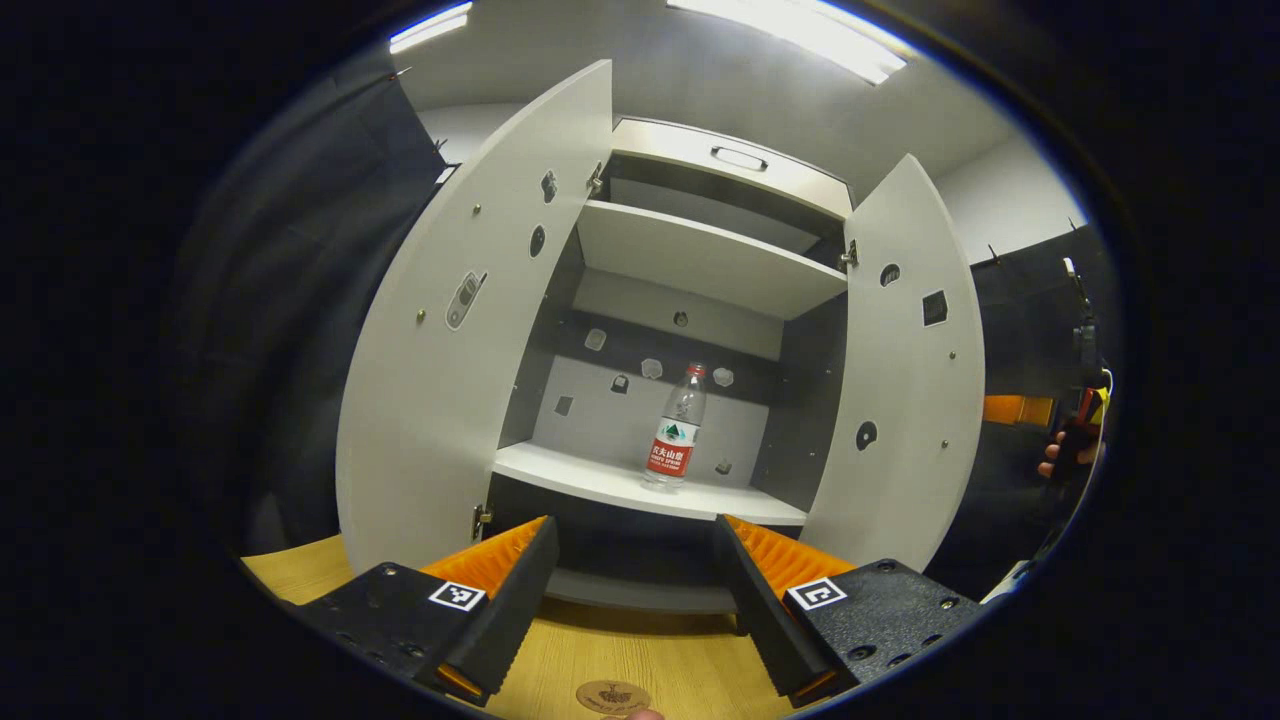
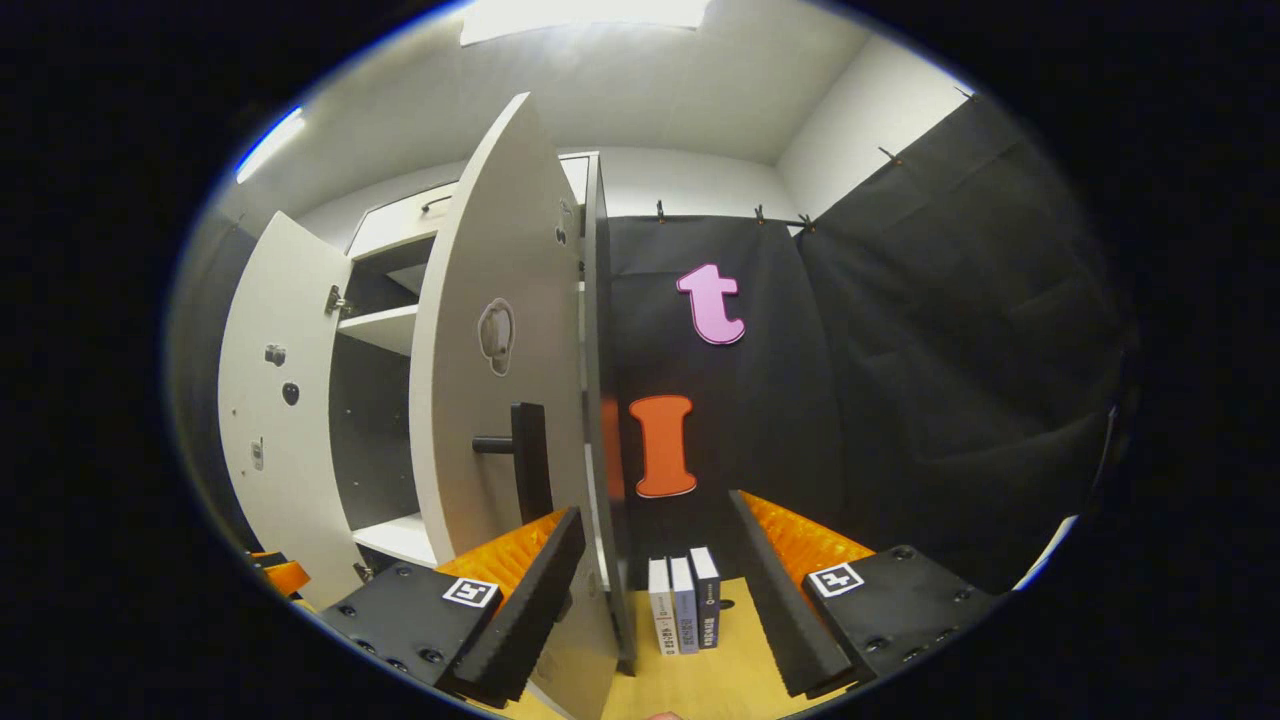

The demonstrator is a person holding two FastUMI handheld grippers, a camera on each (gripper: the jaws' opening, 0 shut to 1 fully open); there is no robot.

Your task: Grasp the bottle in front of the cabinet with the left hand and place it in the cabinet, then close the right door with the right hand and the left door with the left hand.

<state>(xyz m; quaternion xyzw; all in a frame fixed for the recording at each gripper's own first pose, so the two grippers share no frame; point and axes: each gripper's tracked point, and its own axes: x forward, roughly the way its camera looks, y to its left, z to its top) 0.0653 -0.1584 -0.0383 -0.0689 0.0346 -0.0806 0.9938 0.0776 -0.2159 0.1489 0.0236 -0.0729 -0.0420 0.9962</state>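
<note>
A clear water bottle (image 1: pixel 675 430) with a red label and red cap stands upright on the cabinet's middle shelf (image 1: pixel 600 478). Both doors are swung wide: the left door (image 1: pixel 450 340) and the right door (image 1: pixel 905 370). My left gripper (image 1: pixel 635 525) is open, drawn back from the shelf, holding nothing. In the right gripper view, the right door (image 2: pixel 480 350) stands nearly edge-on with its black handle (image 2: pixel 520 455) facing me. My right gripper (image 2: pixel 655 505) is open just behind that door's outer face, its left finger (image 2: pixel 530 590) close to the lower panel.
A hand holding the other gripper (image 1: pixel 1075 440) shows past the right door. Three small books (image 2: pixel 685 605) stand on the wooden tabletop (image 2: pixel 700 680) by the cabinet's side. A drawer with a handle (image 1: pixel 738 158) tops the cabinet. Black cloth walls surround the booth.
</note>
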